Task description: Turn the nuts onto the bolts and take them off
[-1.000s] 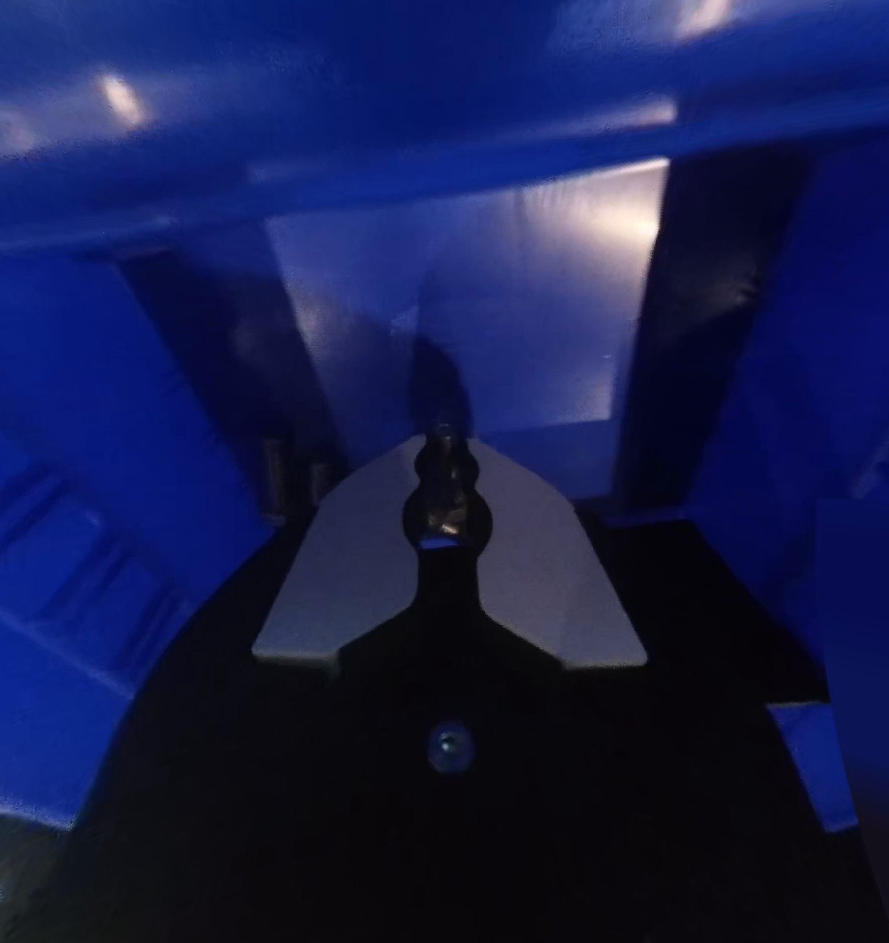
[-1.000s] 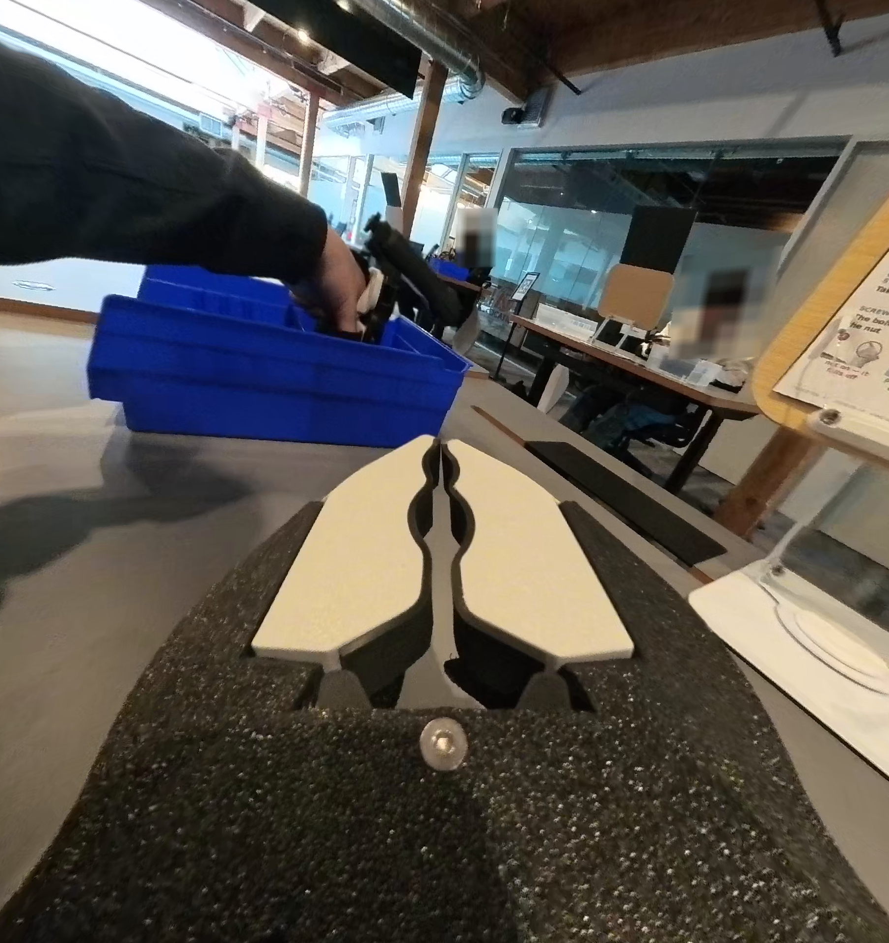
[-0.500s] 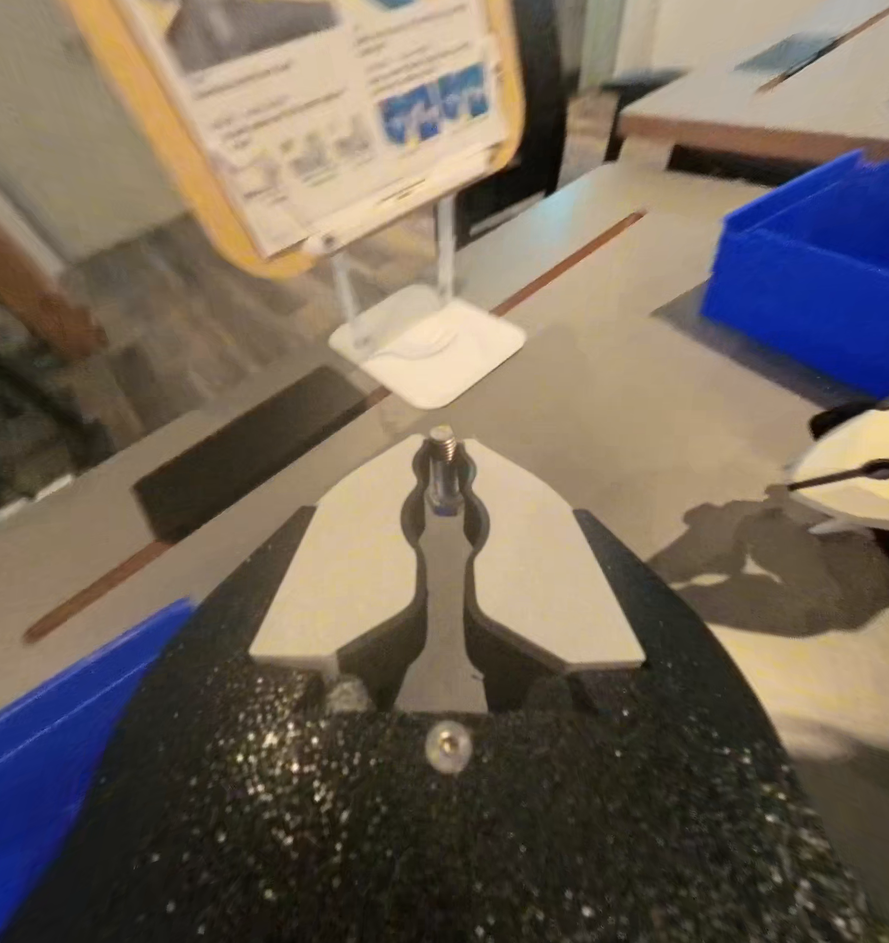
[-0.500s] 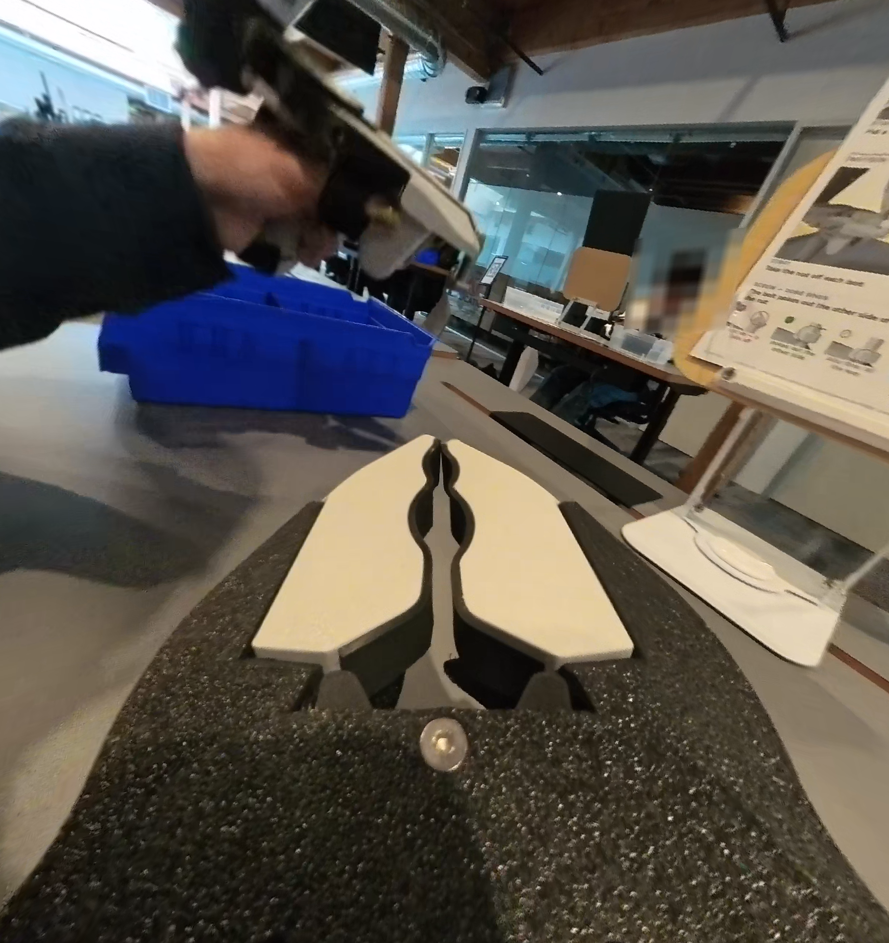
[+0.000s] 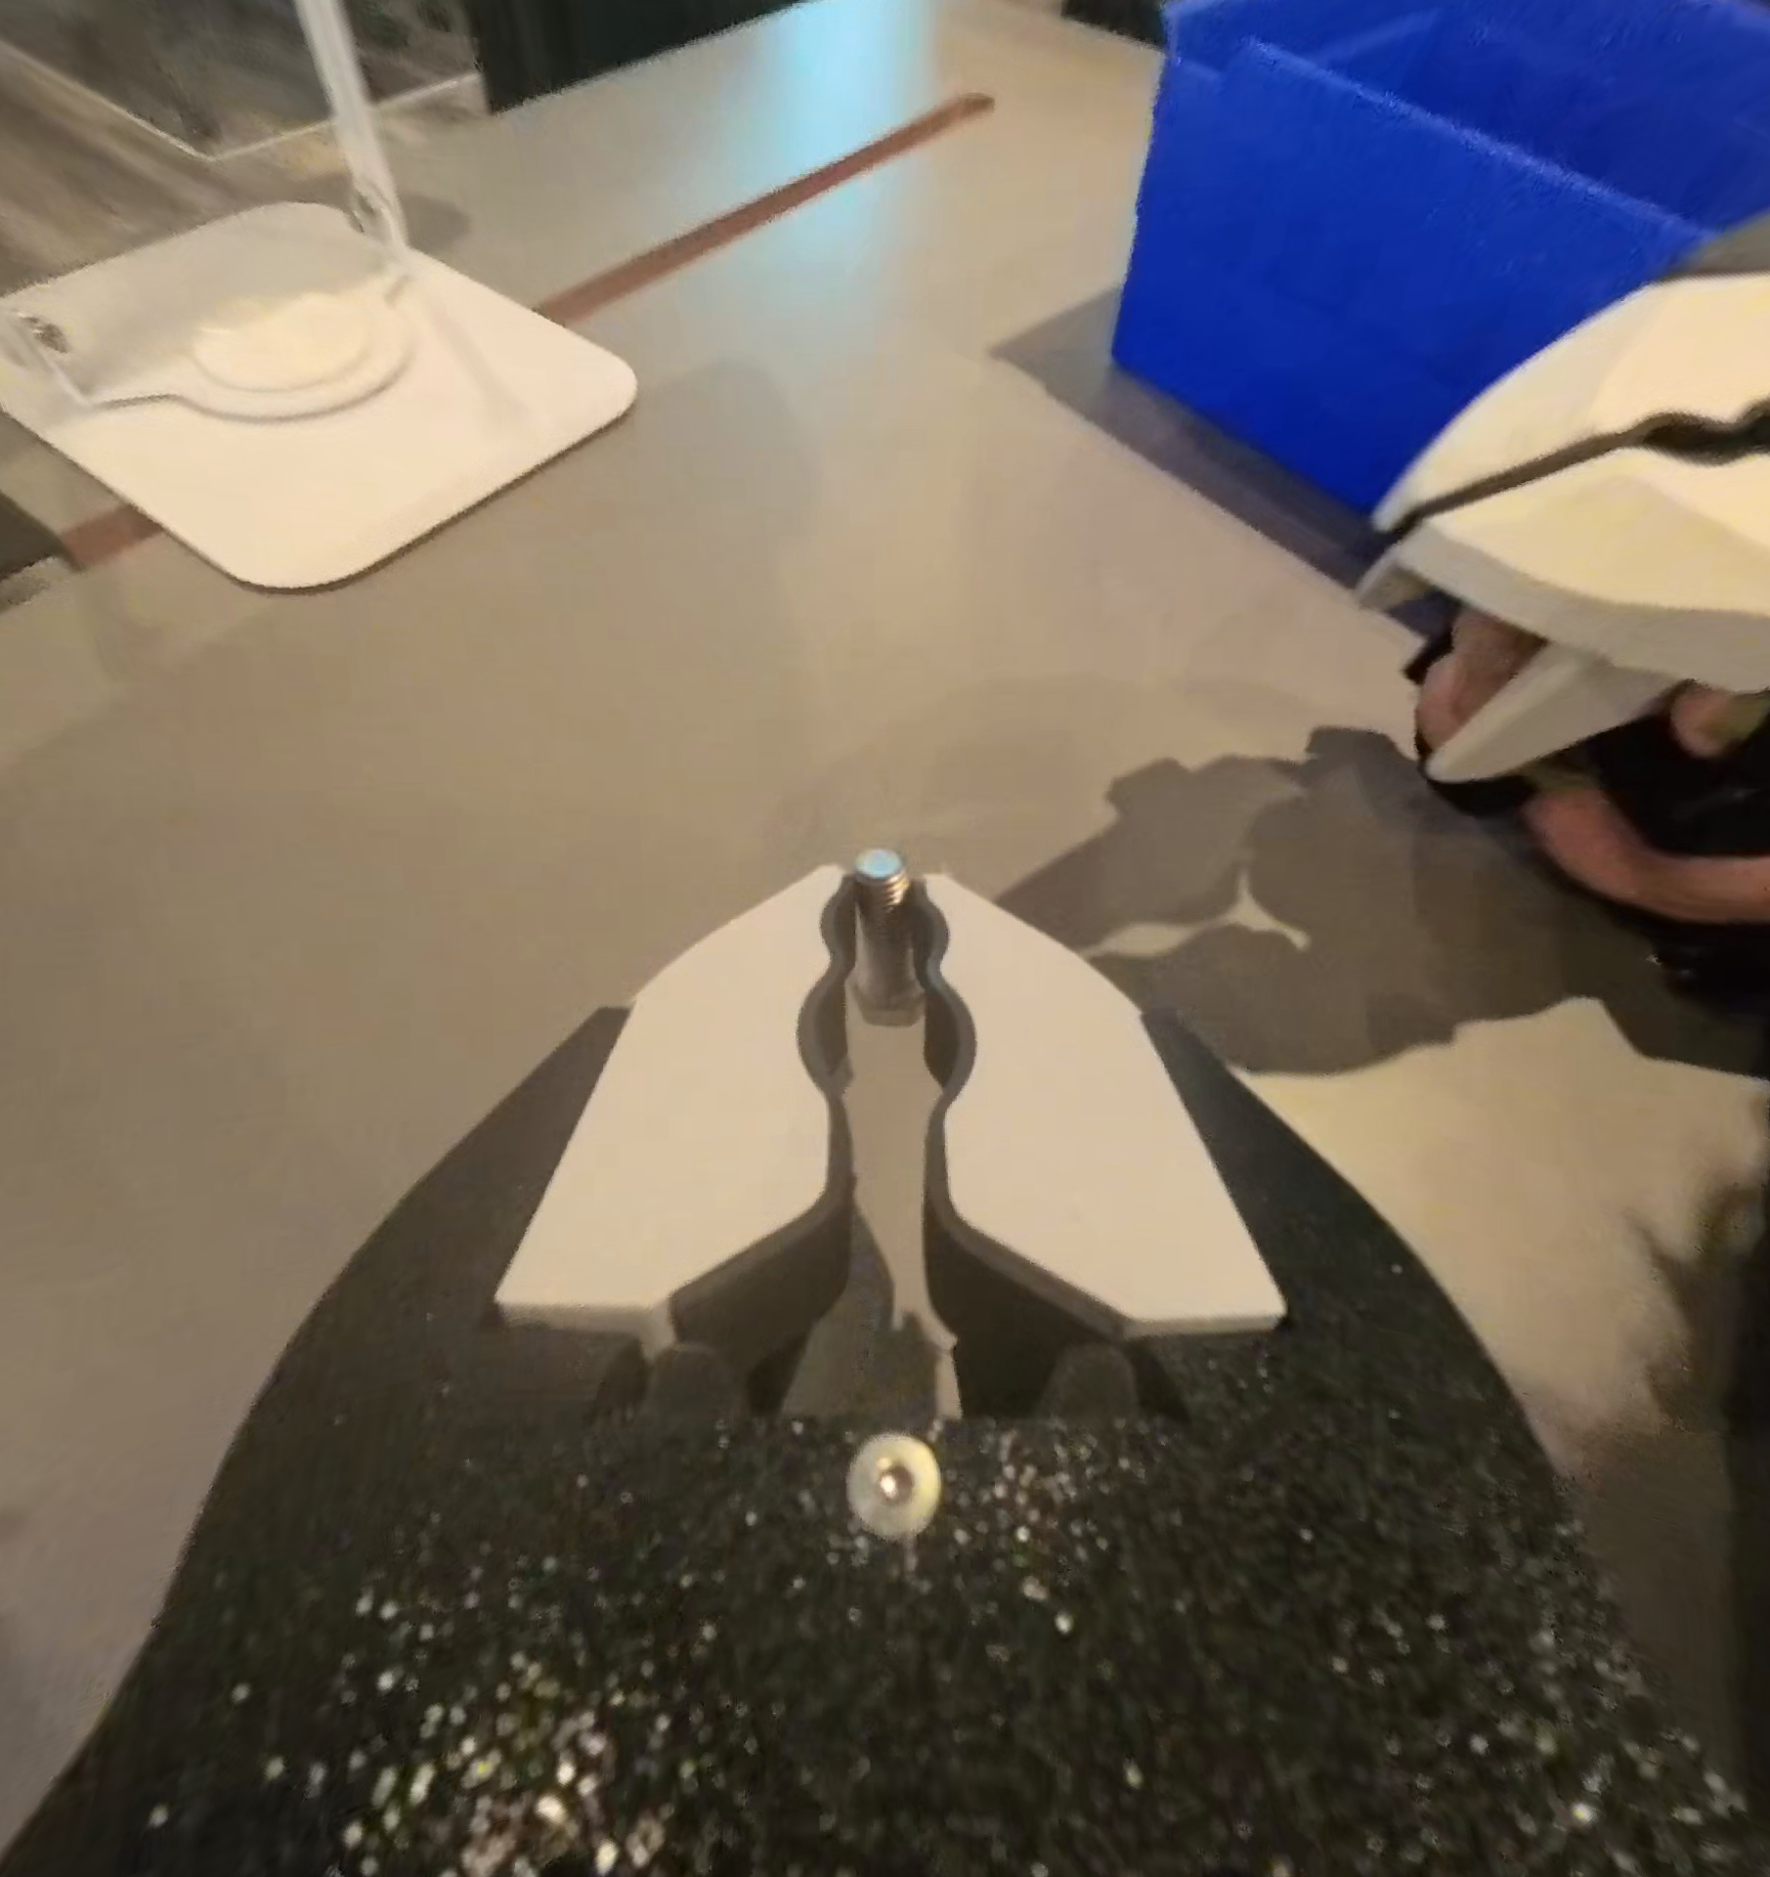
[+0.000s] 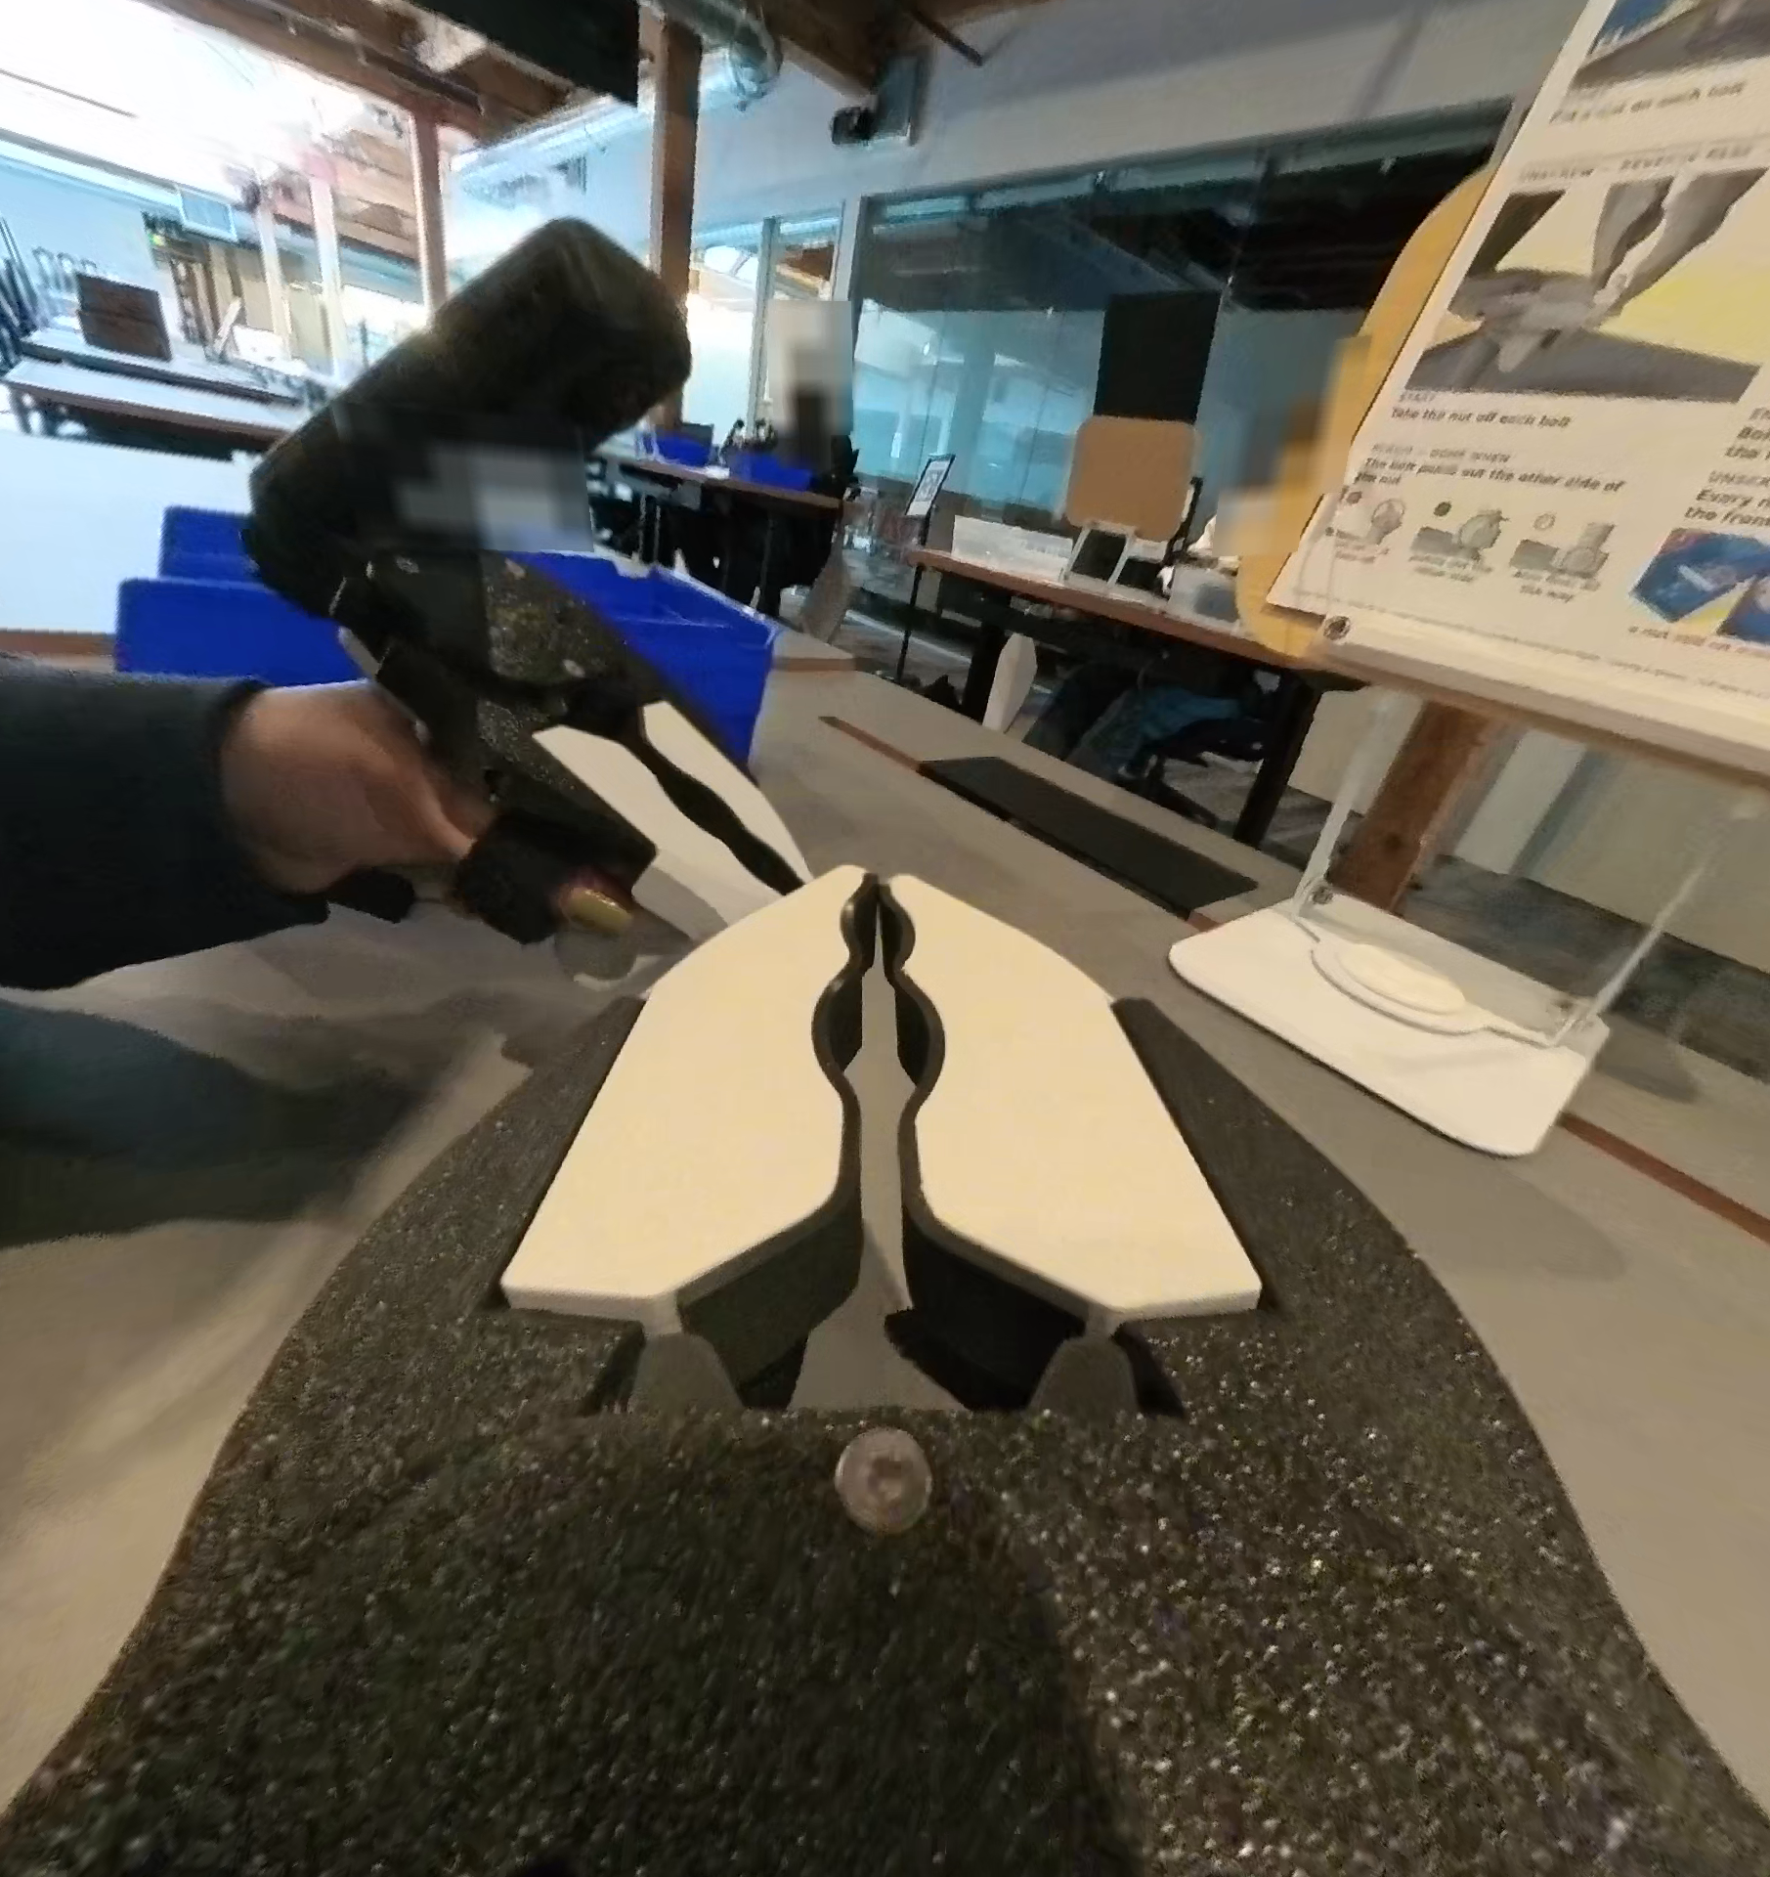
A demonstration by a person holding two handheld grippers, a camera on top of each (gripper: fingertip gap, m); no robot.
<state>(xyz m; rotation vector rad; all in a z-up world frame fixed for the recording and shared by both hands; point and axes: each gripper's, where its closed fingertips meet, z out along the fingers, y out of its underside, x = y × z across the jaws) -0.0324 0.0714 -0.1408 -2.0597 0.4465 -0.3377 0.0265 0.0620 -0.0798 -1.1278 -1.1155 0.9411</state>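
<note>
Left gripper (image 5: 882, 894): we hold a bolt (image 5: 882, 940) between its tips, threaded end pointing forward, above the surface (image 5: 454, 813).
Right gripper (image 6: 872, 894): closed on nothing, fingers almost touching, hovering just beside the left.
Change: a second ago our left gripper was deep in the blue bin (image 5: 1419, 254); now it is out over the surface with the bolt.
Meaning: we judge a nut comes next; none shows.
Surface: grey, with a white stand base (image 5: 281, 427).
Room: open workshop, more tables beyond.
</note>
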